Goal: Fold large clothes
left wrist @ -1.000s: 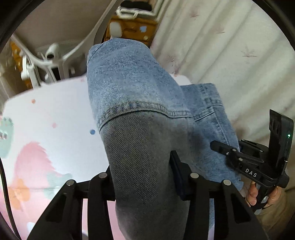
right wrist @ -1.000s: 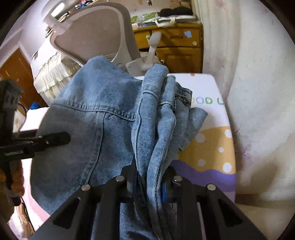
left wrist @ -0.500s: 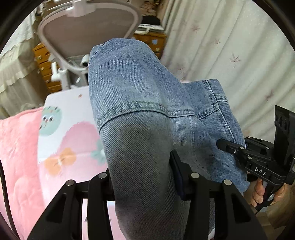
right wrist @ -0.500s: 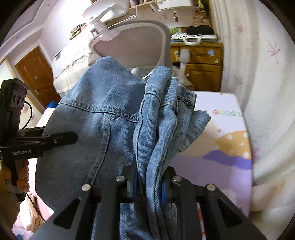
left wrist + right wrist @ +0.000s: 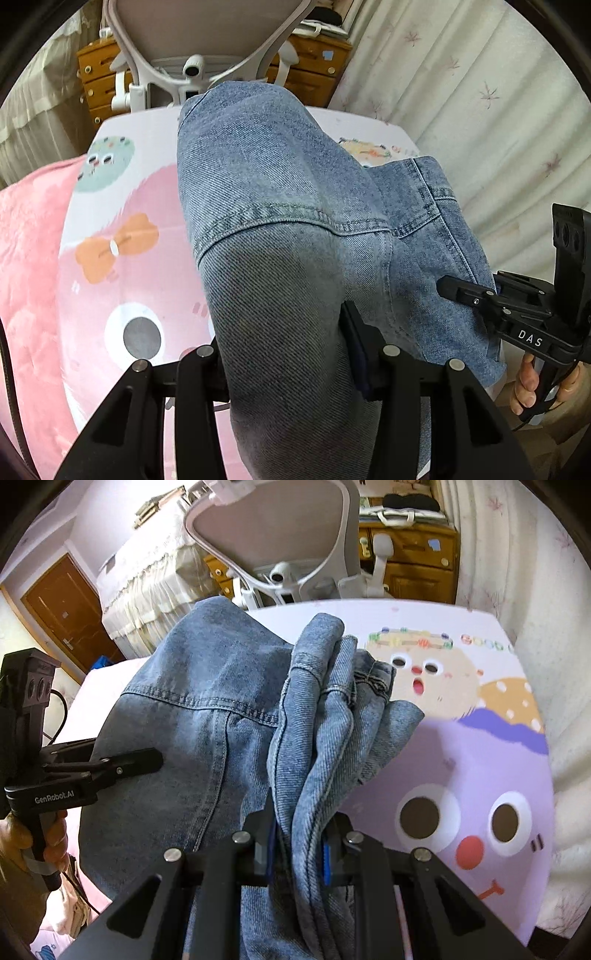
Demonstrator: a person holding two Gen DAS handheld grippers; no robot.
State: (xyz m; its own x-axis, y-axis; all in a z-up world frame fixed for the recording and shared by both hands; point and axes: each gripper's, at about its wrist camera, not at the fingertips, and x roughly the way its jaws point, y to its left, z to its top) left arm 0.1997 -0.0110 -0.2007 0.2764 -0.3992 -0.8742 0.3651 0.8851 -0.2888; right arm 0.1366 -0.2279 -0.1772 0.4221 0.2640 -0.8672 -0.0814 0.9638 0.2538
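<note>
Left wrist view is filled mostly by a cartoon-printed mat (image 5: 122,280) spread over the counter, with a pink blanket (image 5: 26,236) lying along its left edge. In the right wrist view the same mat (image 5: 461,775) is seen with purple and orange faces printed on it. Beyond the counter's far edge a white-framed office chair (image 5: 207,48) is seen, and behind it a wooden dresser (image 5: 413,561); a pale curtain (image 5: 480,92) hangs on the right of the left wrist view.

A pair of blue jeans (image 5: 280,221) is held up above the mat, draped between both tools. In the right wrist view the jeans (image 5: 207,716) are seen as a broad flat panel to the left and a bunched stack of folds to the right, the folds hanging over the mat.

The left gripper (image 5: 286,347) has its fingers clenched on a thick, rounded section of denim that fills the gap between them. It is also seen from the right wrist camera (image 5: 125,764), its black fingers lying against the flat denim panel.

The right gripper (image 5: 297,845) has its fingers closed tightly on the bunched folds. From the left wrist camera the right gripper (image 5: 461,291) is seen at the jeans' right edge, gripped by a hand (image 5: 532,384).
</note>
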